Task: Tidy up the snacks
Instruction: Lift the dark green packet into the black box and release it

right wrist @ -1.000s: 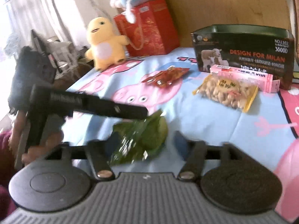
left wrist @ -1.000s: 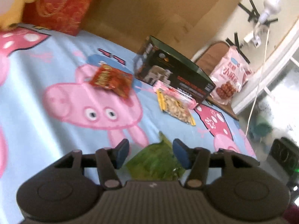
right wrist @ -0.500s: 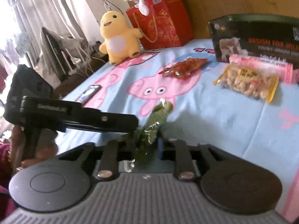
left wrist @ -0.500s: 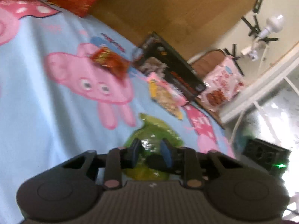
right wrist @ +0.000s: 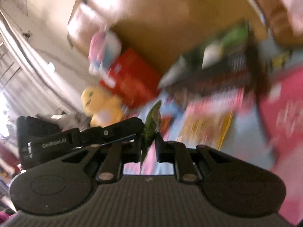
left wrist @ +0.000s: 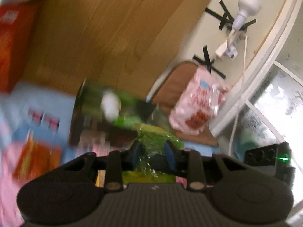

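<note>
A crinkled green snack packet (left wrist: 153, 136) hangs in the air between both grippers. My left gripper (left wrist: 153, 149) has its blue pads pressed on the packet's sides, and its jaws are opening slightly. In the right wrist view the same green packet (right wrist: 153, 117) shows edge-on, with my right gripper (right wrist: 149, 141) shut on its lower end. The left gripper (right wrist: 140, 127) reaches in there from the left and meets the packet. A dark open-topped box (left wrist: 113, 109) lies blurred just beyond, seen also as the dark box (right wrist: 217, 70).
On the blue pig-print sheet (left wrist: 37, 98) lie a red snack packet (left wrist: 37, 158), a yellow-edged nut packet (right wrist: 206, 126) and a long pink box (right wrist: 217, 102). A pink bag (left wrist: 197, 109) leans on a brown chair. A red gift bag (right wrist: 132, 83) and yellow plush (right wrist: 102, 106) stand behind.
Both grippers went from open around the green packet to shut on it. They lifted it off the sheet and carried it toward the dark box, rolling as they went.
</note>
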Tool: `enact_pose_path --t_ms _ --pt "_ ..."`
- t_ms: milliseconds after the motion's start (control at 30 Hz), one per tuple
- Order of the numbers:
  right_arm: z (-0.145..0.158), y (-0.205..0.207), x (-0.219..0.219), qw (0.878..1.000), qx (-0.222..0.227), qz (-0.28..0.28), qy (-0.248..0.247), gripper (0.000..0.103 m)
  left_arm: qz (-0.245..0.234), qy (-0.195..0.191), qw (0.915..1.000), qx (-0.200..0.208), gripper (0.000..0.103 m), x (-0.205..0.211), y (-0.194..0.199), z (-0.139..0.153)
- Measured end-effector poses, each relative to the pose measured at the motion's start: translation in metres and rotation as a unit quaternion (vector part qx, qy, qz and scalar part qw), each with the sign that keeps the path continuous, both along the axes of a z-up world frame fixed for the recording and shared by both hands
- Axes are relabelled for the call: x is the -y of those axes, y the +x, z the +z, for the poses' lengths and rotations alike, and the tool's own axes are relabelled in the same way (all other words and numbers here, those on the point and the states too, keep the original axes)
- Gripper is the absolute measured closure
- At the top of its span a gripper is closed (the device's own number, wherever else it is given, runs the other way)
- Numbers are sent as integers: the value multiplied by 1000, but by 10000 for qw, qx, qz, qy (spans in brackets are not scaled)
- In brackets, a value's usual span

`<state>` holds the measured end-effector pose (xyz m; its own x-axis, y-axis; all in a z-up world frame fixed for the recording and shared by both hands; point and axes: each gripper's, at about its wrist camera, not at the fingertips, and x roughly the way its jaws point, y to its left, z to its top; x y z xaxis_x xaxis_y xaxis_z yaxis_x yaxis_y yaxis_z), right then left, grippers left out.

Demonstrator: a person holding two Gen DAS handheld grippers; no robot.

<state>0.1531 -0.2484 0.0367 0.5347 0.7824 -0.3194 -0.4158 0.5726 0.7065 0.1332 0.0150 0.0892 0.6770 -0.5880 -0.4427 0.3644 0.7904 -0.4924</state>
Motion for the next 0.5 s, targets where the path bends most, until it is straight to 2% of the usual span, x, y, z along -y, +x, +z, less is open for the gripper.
enact_pose_path --t_ms 133,233,333,367,433,500 --pt "20 47 -11 9986 231 -445 -143 86 334 132 9992 197 73 5 40 14" --pt "26 78 -32 9950 478 -635 -609 86 652 225 9974 199 68 -2 56 14" --pt "21 99 -51 9885 590 -662 -1226 77 951 284 9948 216 65 -21 58 9" --pt "21 101 -48 9873 609 -680 -1304 71 1085 331 9933 237 61 -29 58 7" --pt "26 95 -33 9845 855 -964 -1193 64 1369 472 9893 179 58 -42 63 -1" --pt "31 81 -7 9769 1093 -1588 -925 54 1521 580 9867 -56 58 -48 73 -14"
